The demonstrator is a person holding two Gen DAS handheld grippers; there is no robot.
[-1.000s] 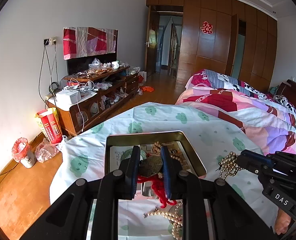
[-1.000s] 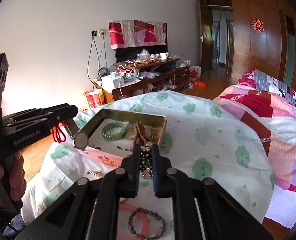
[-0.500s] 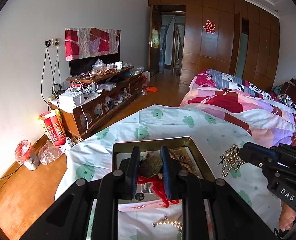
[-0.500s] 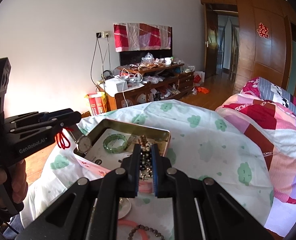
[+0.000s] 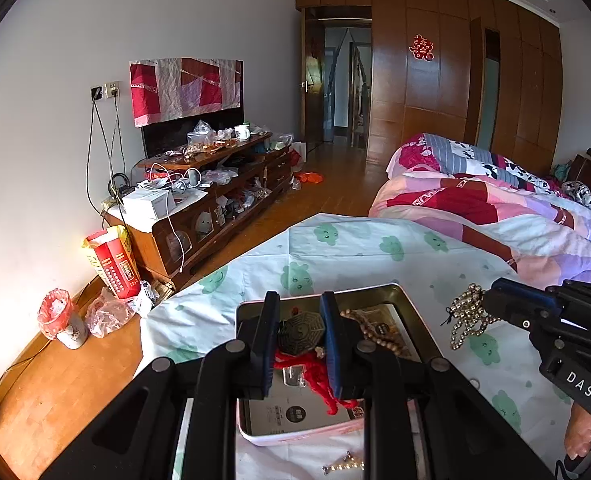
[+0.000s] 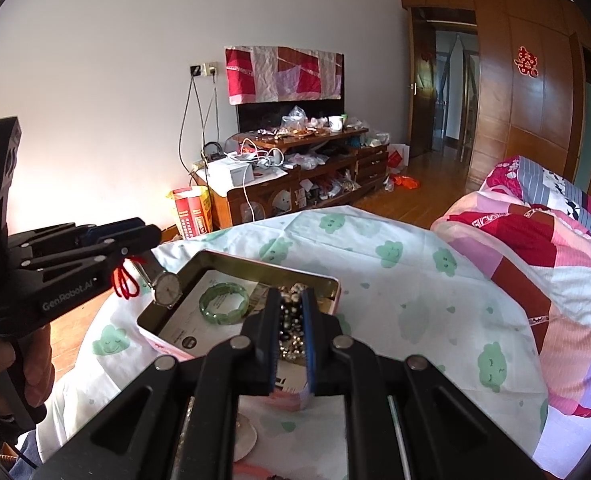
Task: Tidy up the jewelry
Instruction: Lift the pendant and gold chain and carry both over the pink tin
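Note:
An open metal tin [image 5: 409, 309] [image 6: 231, 261] lies on the cloud-print sheet. My left gripper [image 5: 298, 331] is shut on a bronze bagua pendant [image 5: 298, 332] with a red cord [image 5: 320, 380], held over the tin; it also shows in the right wrist view [image 6: 135, 246] with the red cord [image 6: 124, 282] hanging. My right gripper [image 6: 290, 320] is shut on a pearl bead strand [image 6: 290, 334] above the tin's near edge; in the left wrist view [image 5: 491, 300] the strand [image 5: 465, 316] dangles to the tin's right. In the tin lie a green bangle [image 6: 223, 303], a watch [image 6: 166, 289] and wooden beads [image 5: 375, 336].
A small gold chain [image 5: 343, 467] lies on the sheet in front of the tin. A white dish [image 6: 244, 440] sits near the right gripper. A quilted bed [image 5: 495, 216] is to the right; a cluttered TV cabinet [image 5: 207, 200] stands by the left wall.
Both grippers have risen and drawn back over the tin, each still holding its piece. The tin now sits lower and closer in both views.

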